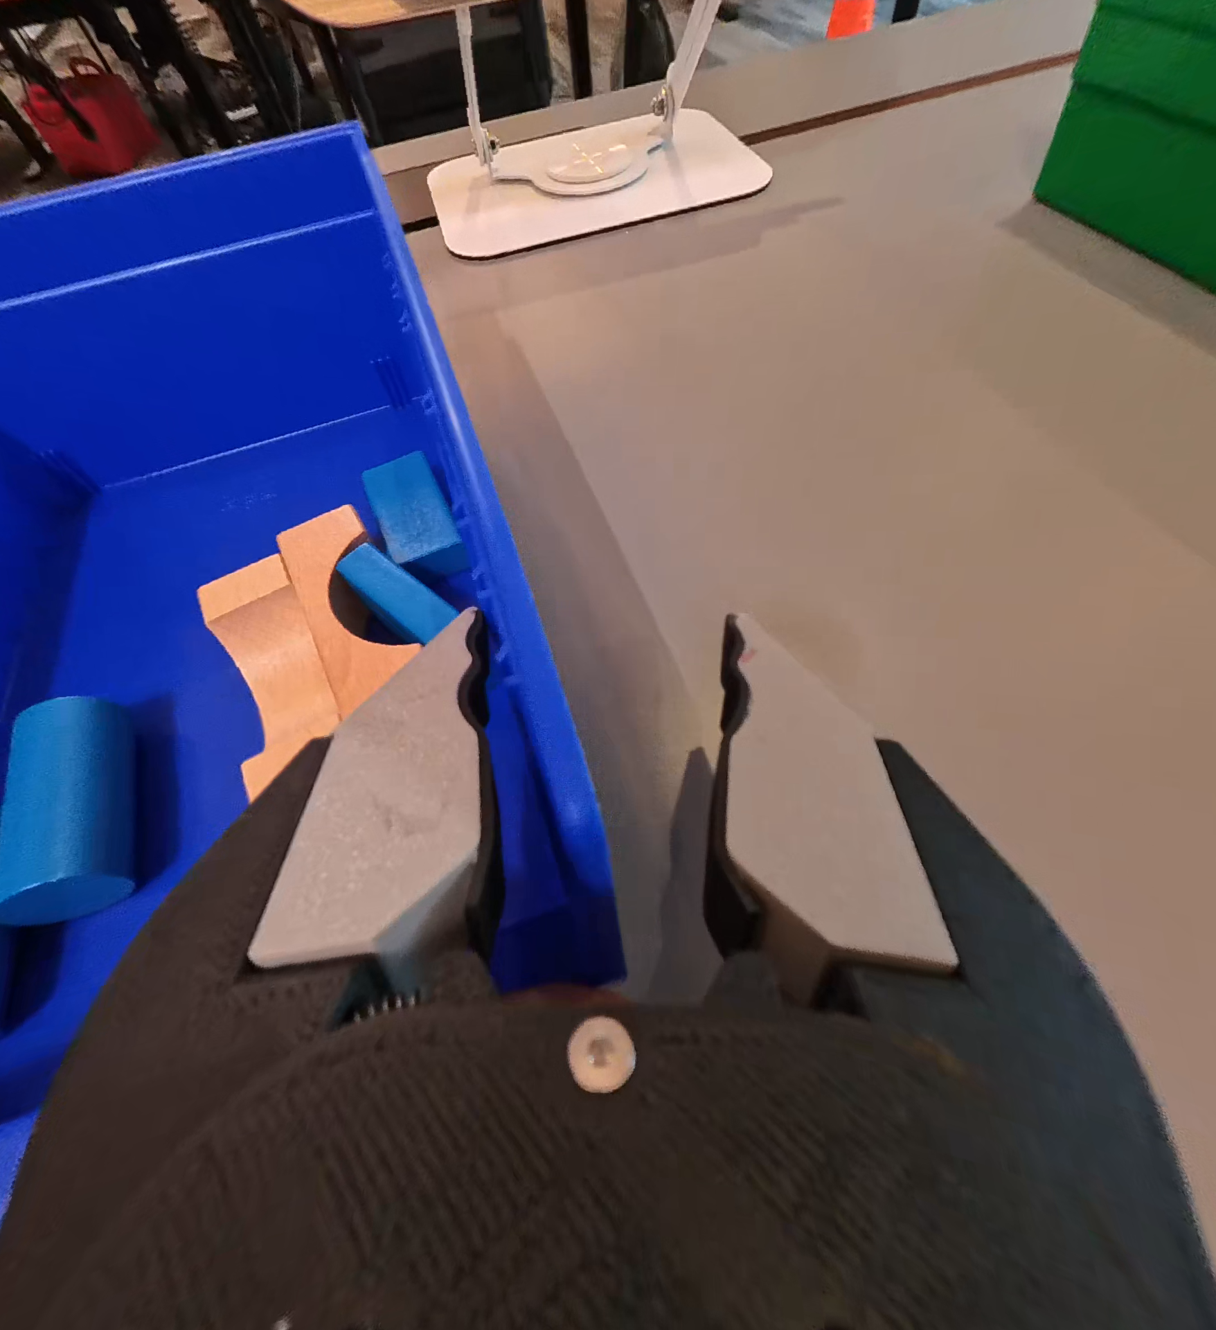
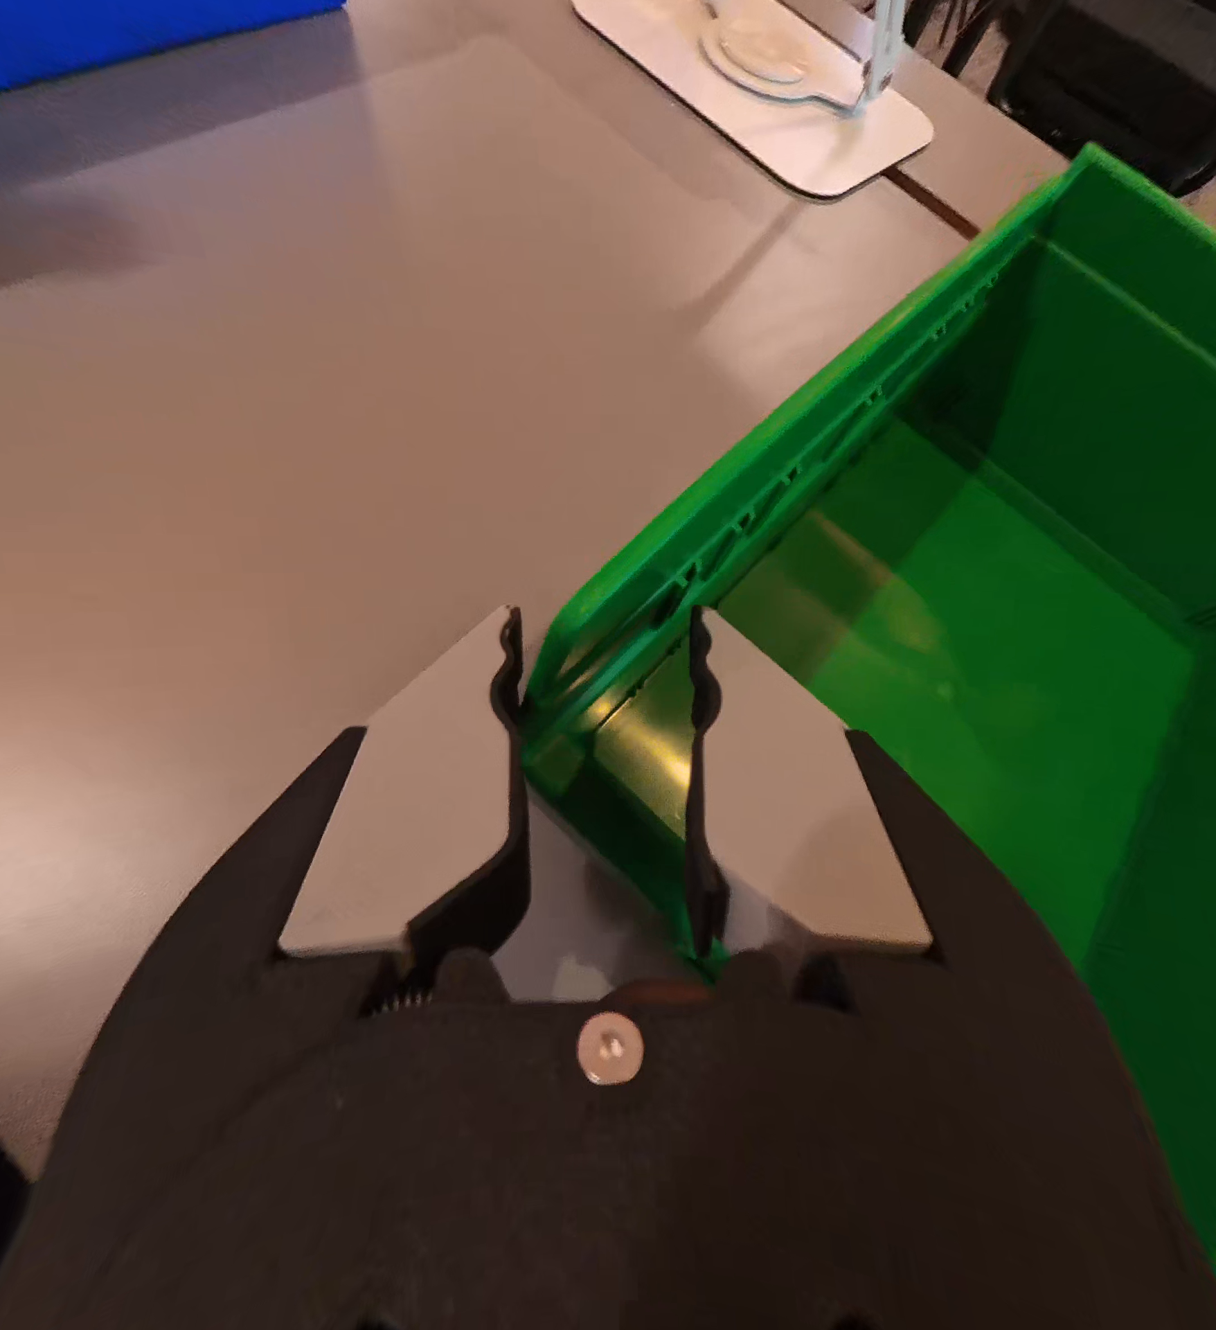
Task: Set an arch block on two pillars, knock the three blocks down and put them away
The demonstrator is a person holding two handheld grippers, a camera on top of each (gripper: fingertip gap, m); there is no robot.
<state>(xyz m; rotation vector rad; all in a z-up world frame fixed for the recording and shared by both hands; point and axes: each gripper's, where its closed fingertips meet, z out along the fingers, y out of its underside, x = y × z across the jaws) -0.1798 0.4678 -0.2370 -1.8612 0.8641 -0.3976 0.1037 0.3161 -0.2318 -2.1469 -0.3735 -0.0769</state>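
Arch blocks (image 1: 281, 648), two wooden ones, lie in my blue bin (image 1: 180, 345) on the left, with blue blocks around them: a wedge-like piece (image 1: 393, 594) in one arch's cutout, a rectangular one (image 1: 414, 514) against the bin wall, cylinders (image 1: 65, 806) nearer me. Nothing stands on the grey table (image 1: 878, 540), so I judge this as either not started or already packed away; can't tell which from here. My left gripper (image 1: 601, 626) hangs over the bin's right wall, jaws released, nothing between them. My right gripper (image 2: 605, 622) straddles the near corner of the green bin (image 2: 770, 504), jaws parted, gripping nothing as far as I see. Green bin looks empty in the part shown; its right side is cut off. Blue bin's left part is out of frame, my left finger covers part of the arches. White lamp base (image 1: 598, 180) sits at the table's far edge.
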